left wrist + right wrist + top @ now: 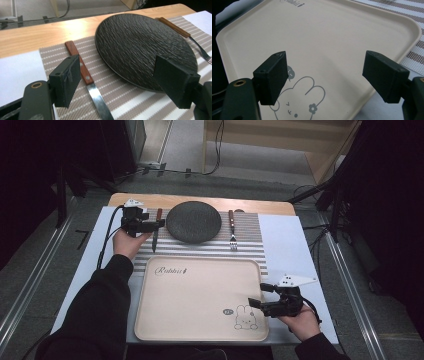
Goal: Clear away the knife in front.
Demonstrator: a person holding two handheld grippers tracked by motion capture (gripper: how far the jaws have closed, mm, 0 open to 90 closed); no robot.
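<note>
Upper left of the high view: we hold the left gripper [159,224] low over the knife [156,234], jaws spread, nothing between them. In the left gripper view the knife [86,82] runs up between the jaws, close to the left one, its wooden handle beside the plate [146,47]; we cannot tell whether that jaw touches it. Centre top: the plate [194,222] sits on the striped mat [247,227], with the fork [232,231] to its right.

Lower centre: the tray [200,297] is bare. Judgement: if the setting goes onto the tray, nothing is moved yet; knife, plate and fork all remain.

Lower right: the right gripper [256,305] hangs over the tray's corner, jaws spread, holding nothing.

Writing: script at the tray's upper left, apparently "Rabbit"; a rabbit drawing [298,98] at its lower right.
</note>
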